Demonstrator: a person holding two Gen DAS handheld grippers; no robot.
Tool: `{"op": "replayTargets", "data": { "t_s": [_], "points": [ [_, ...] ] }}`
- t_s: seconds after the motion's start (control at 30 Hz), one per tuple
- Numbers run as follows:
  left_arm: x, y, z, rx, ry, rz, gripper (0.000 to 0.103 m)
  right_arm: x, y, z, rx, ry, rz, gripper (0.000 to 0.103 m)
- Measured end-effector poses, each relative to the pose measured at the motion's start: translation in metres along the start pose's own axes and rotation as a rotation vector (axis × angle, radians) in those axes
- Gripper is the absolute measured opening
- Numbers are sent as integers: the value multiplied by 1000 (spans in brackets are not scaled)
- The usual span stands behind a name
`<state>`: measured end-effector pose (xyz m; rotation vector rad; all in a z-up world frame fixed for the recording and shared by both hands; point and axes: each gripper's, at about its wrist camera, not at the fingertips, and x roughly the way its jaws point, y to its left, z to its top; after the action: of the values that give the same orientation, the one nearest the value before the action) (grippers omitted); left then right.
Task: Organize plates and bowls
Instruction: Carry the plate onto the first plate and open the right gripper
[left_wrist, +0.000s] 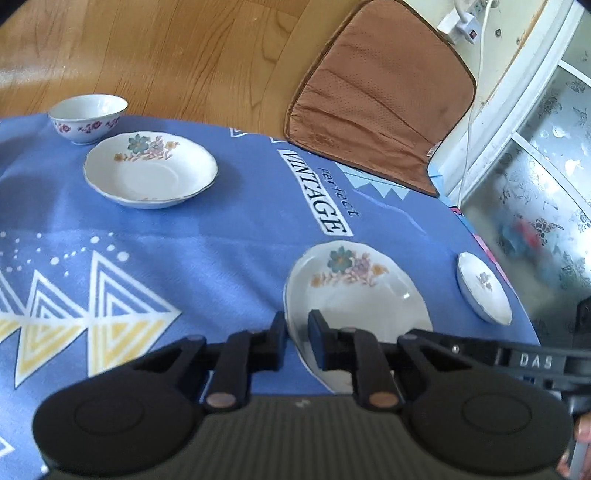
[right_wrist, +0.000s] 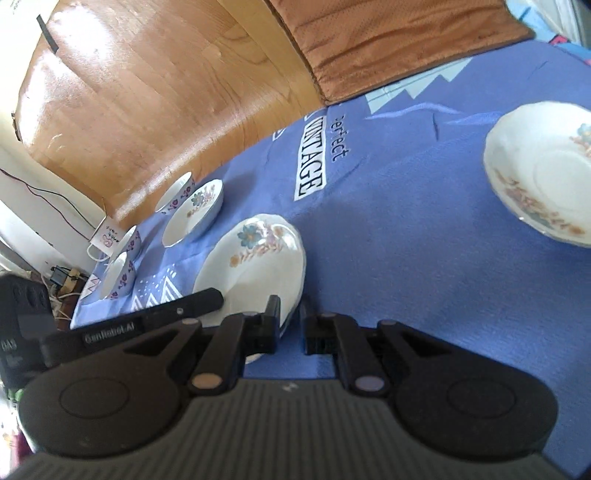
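- Cloth in blue (left_wrist: 221, 258) with white and yellow triangles and the word "VINTAGE" covers the surface you are working on; all the crockery sits on it.
- Brown cushion (left_wrist: 380, 96) overlaps the cloth's far edge, with wooden floor behind it.
- Your floral plate (left_wrist: 354, 288) is the nearest dish, just in front of both tools, with its flower print on the far side. It looks tilted, though you cannot tell whether it is clear of the cloth.
- Your left gripper (left_wrist: 297, 328) is closed down to a narrow gap, with the plate's near left rim pinched between its fingers.
- Your right gripper (right_wrist: 290, 317) is drawn in just as far, and it clamps the same plate's rim on the opposite side.
- Second plate (left_wrist: 151, 170), same flower pattern, lies flat well beyond on the left.
- Small plate (left_wrist: 484, 288) sits near the cloth's right edge, apart from the held one.
- Bowl (left_wrist: 88, 118) with purple flowers stands just behind the second plate, at the far left corner.
- Pair of similar bowls (right_wrist: 120, 275) shows close together at the left of your right wrist view.
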<state>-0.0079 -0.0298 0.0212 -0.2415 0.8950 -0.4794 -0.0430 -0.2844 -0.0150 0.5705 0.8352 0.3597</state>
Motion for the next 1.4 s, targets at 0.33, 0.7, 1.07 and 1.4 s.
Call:
{"op": "replayTargets", "data": {
  "t_s": [0.33, 0.7, 1.07, 1.4],
  "points": [
    [7, -81, 29, 151, -25, -59, 13, -61, -26, 3, 1, -204, -61, 12],
    [72, -179, 35, 283, 21, -124, 13, -108, -87, 11, 75, -380, -220, 12],
    [115, -197, 27, 292, 67, -108, 15, -105, -114, 16, 28, -407, -349, 13],
    [112, -199, 24, 321, 56, -89, 15, -95, -114, 16, -54, -418, -447, 21]
  ]
}}
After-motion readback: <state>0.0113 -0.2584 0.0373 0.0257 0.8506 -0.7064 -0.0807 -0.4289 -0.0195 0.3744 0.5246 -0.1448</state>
